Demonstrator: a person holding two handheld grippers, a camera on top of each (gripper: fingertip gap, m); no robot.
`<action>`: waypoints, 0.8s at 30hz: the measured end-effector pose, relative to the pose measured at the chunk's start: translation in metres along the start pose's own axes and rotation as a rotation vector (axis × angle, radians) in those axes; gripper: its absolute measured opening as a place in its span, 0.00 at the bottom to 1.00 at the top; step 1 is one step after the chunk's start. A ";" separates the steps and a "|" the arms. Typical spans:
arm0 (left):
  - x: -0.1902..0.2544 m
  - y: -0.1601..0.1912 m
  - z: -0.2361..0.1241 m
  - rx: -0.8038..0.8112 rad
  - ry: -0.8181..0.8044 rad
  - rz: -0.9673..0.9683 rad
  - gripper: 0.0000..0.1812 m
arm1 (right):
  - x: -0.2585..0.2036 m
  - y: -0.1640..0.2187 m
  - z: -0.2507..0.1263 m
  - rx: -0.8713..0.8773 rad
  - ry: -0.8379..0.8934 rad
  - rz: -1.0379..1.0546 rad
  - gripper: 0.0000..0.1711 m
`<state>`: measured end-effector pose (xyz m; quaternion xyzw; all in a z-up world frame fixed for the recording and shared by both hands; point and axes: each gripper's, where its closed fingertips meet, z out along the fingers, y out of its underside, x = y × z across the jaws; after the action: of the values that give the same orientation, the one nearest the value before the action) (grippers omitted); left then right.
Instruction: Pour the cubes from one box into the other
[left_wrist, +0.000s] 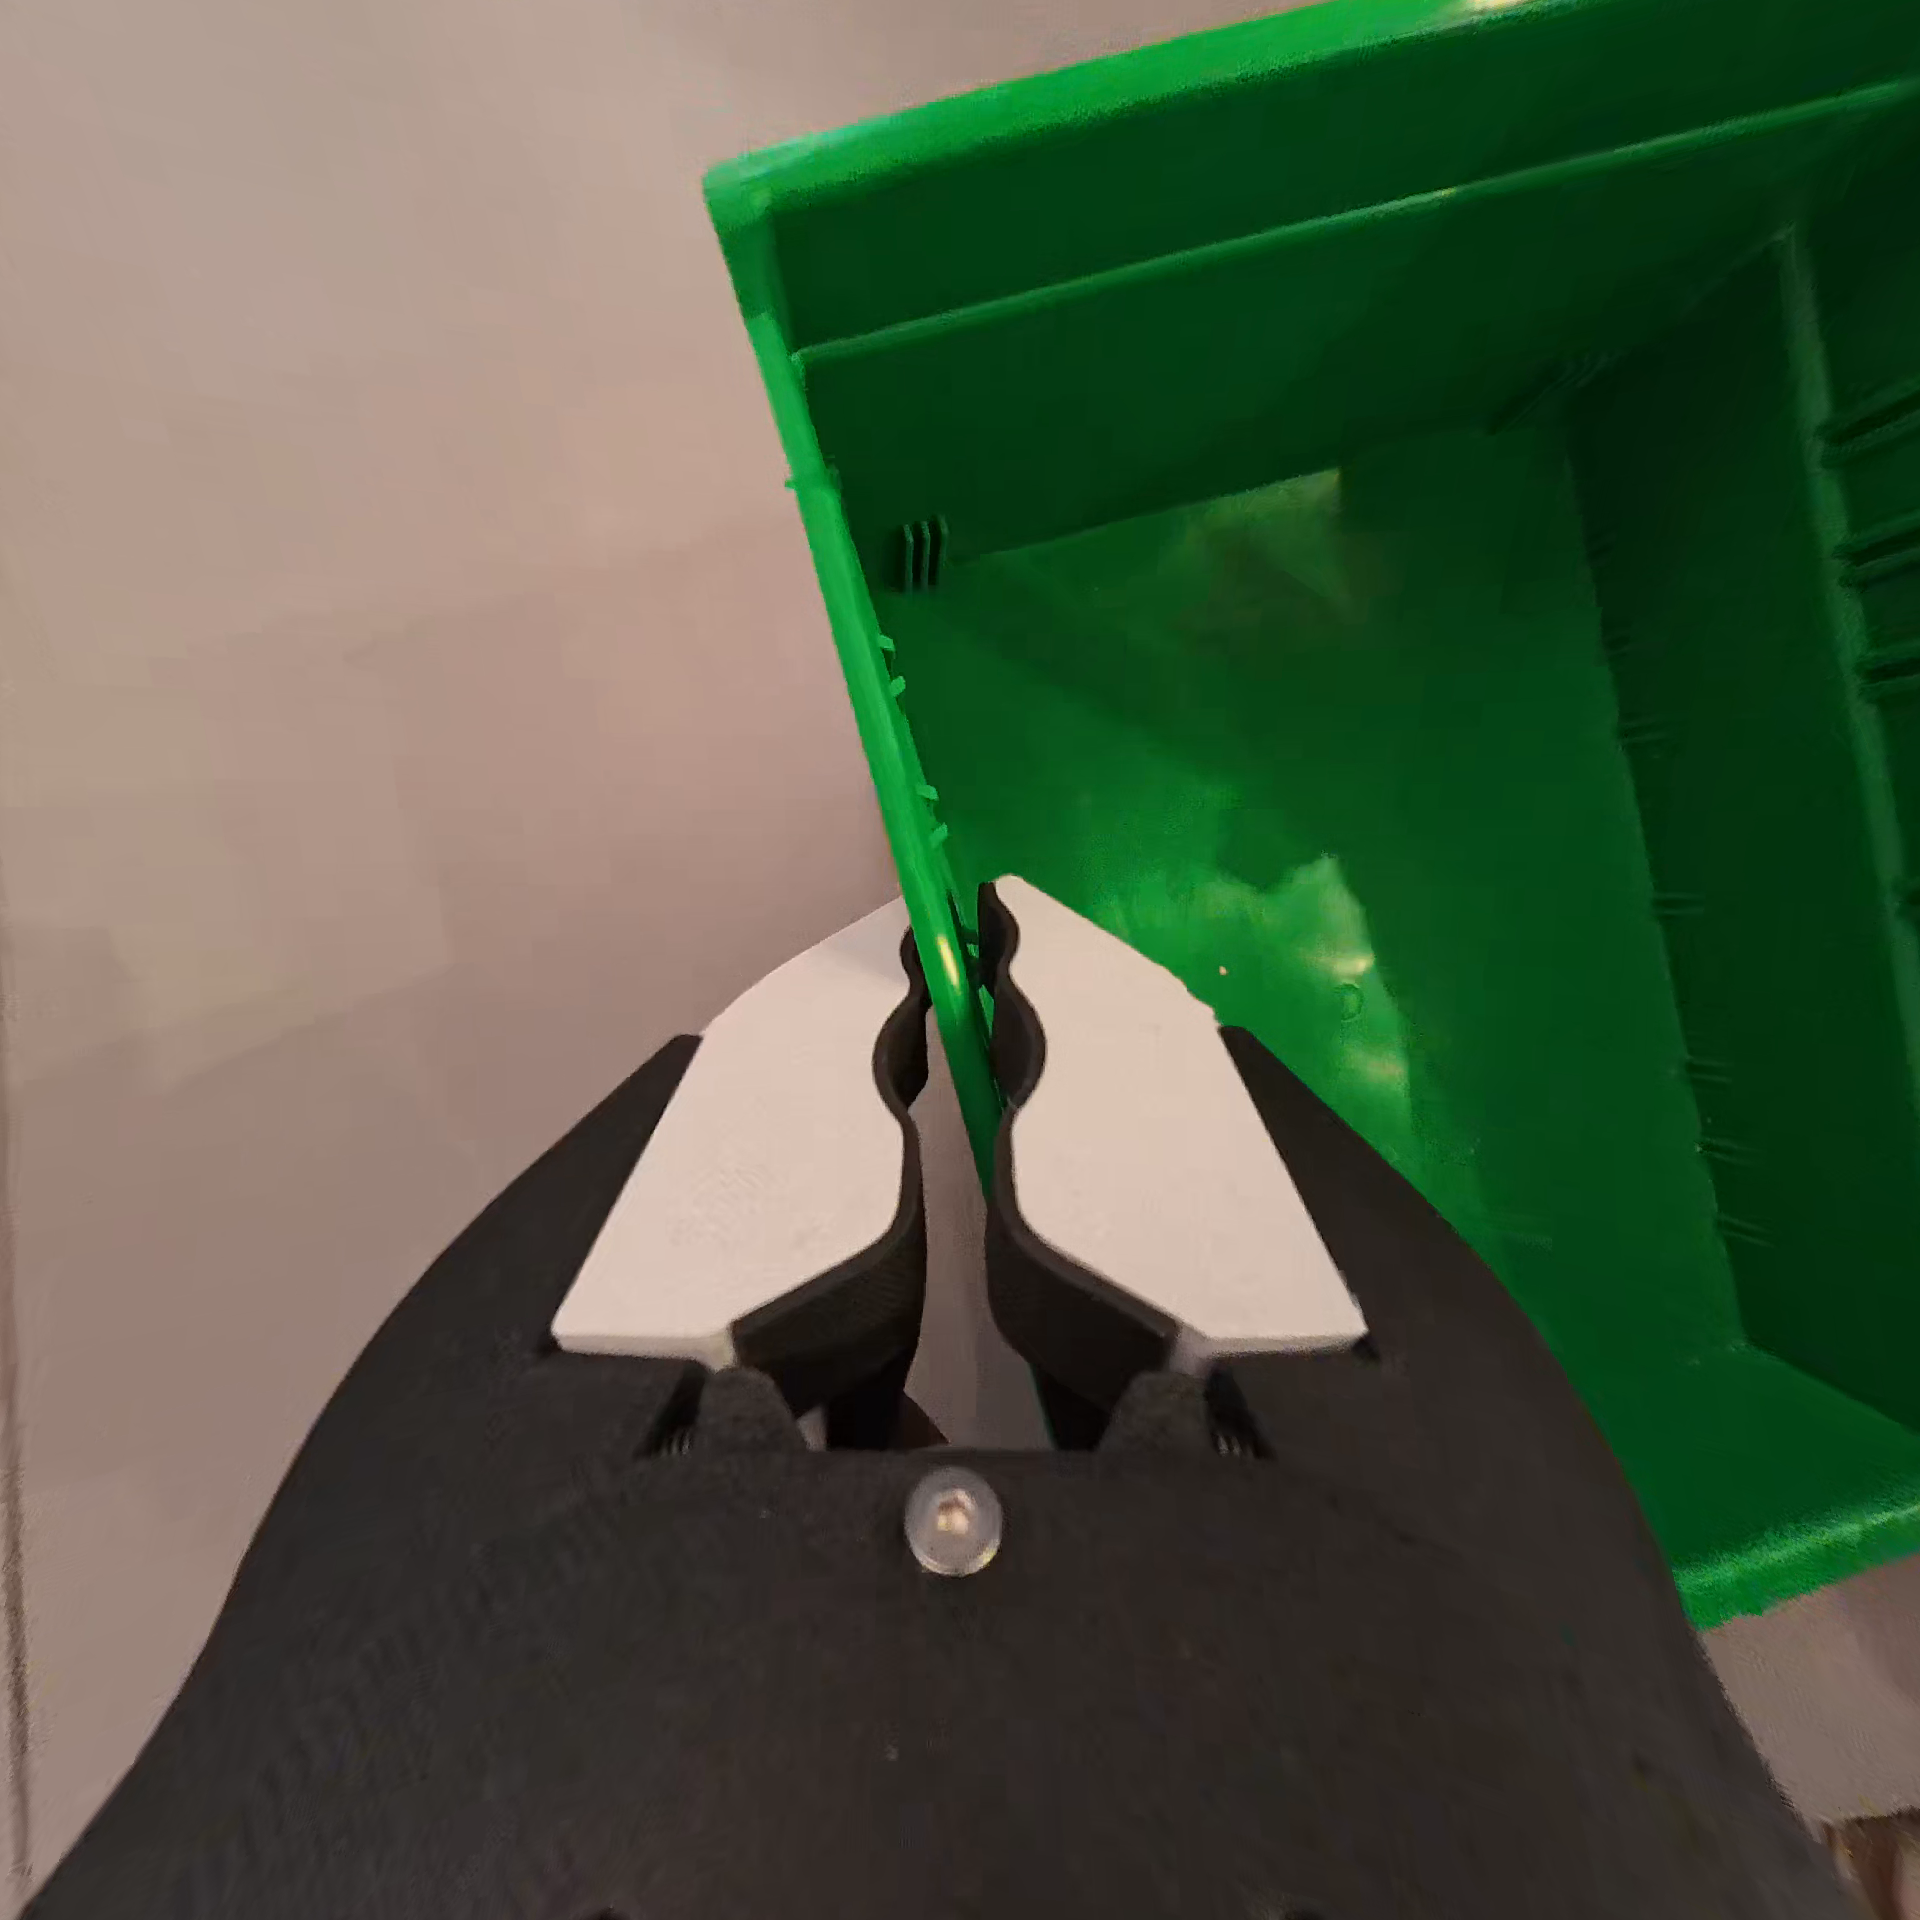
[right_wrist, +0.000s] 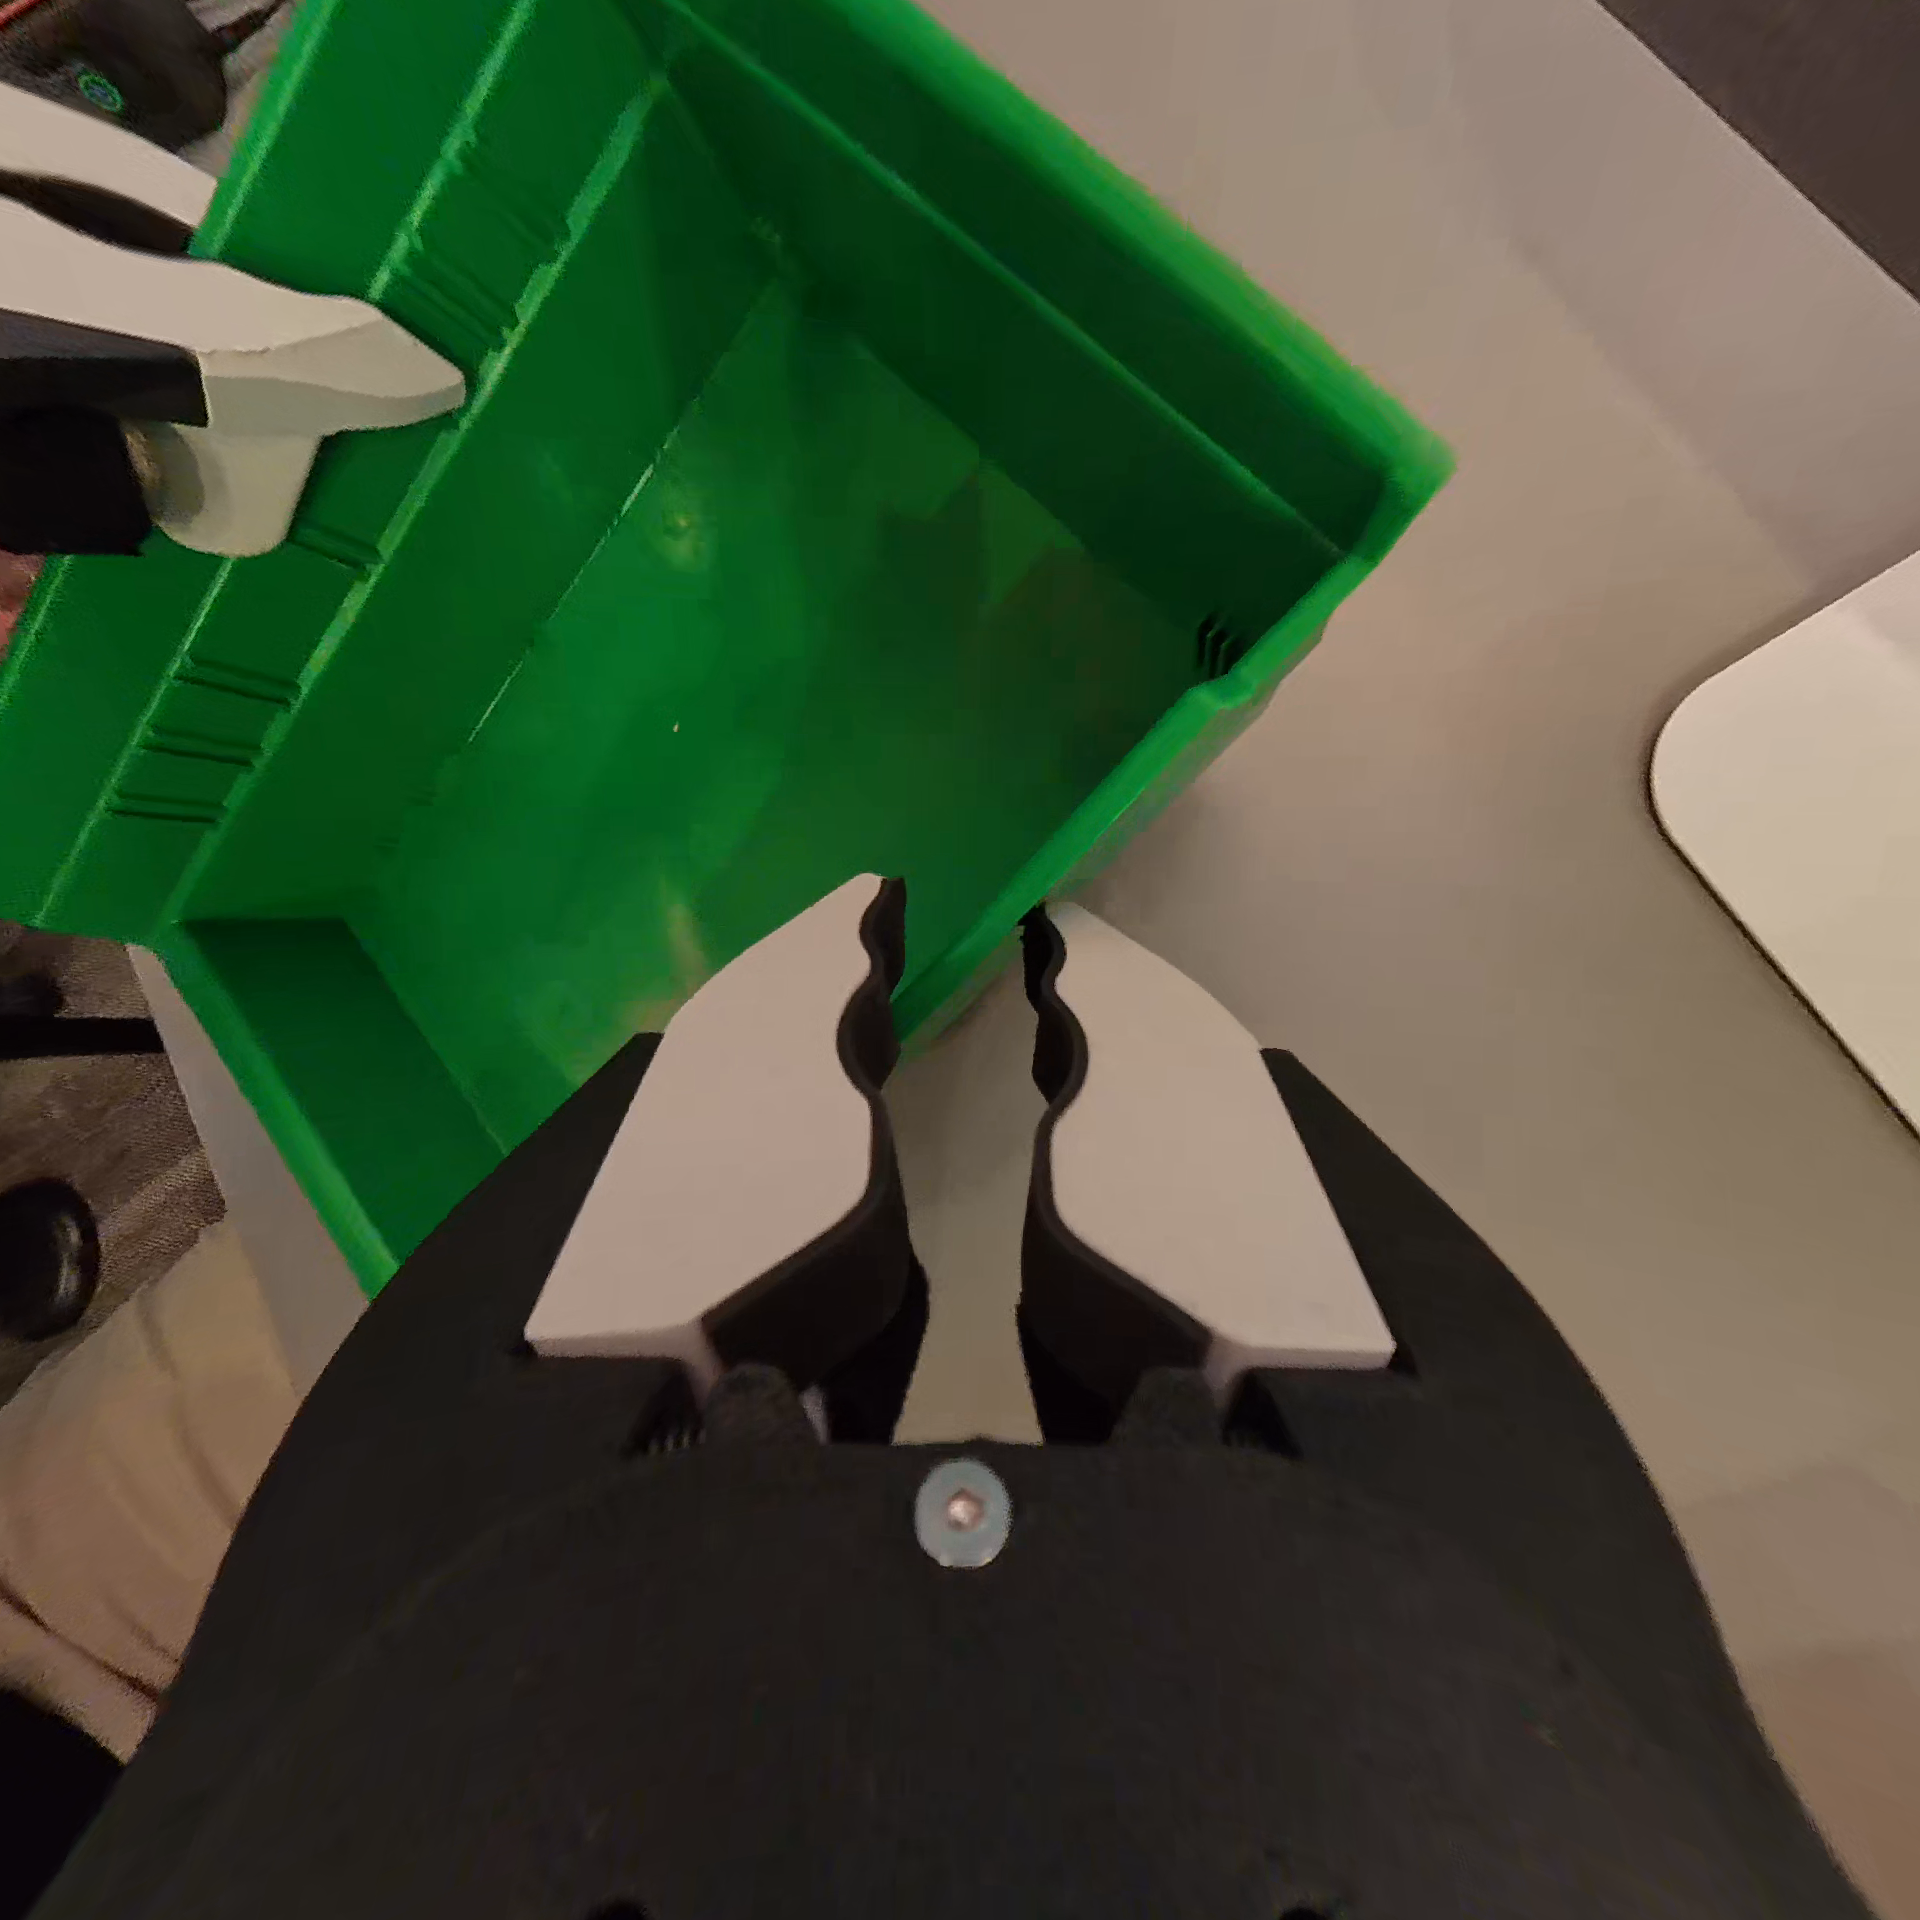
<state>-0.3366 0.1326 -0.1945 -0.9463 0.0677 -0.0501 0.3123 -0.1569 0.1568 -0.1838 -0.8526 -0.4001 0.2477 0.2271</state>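
A green plastic box (left_wrist: 1351, 831) is held tilted in the air between both grippers, and its inside is empty; no cubes show in either view. My left gripper (left_wrist: 954, 920) is shut on the thin edge of one side wall. In the right wrist view the green box (right_wrist: 779, 675) hangs over the pale table (right_wrist: 1558, 416). My right gripper (right_wrist: 961, 914) is shut on the rim of the opposite wall, one finger inside and one outside. The left gripper's fingers (right_wrist: 312, 364) show at the upper left, clamped on the far wall. No second box is in view.
A white flat object with rounded corners (right_wrist: 1818, 831) lies on the table at the right. The table's edge runs down the left under the box, with grey carpeted floor (right_wrist: 94, 1143) beyond. A plain pale surface (left_wrist: 364, 520) fills the left wrist view's background.
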 end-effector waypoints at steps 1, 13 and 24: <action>0.001 0.004 0.006 -0.024 0.026 -0.023 0.04 | 0.002 0.003 0.004 -0.006 -0.003 0.010 0.13; -0.001 -0.010 -0.068 0.288 -0.043 0.120 0.25 | -0.026 0.012 -0.100 0.168 0.077 -0.216 0.29; 0.085 0.034 -0.144 0.398 0.115 0.431 0.31 | -0.011 0.093 -0.247 0.276 0.253 -0.262 0.29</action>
<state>-0.2763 0.0076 -0.0954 -0.8258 0.2735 -0.0486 0.4909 0.0387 0.0479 -0.0446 -0.7784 -0.4382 0.1594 0.4204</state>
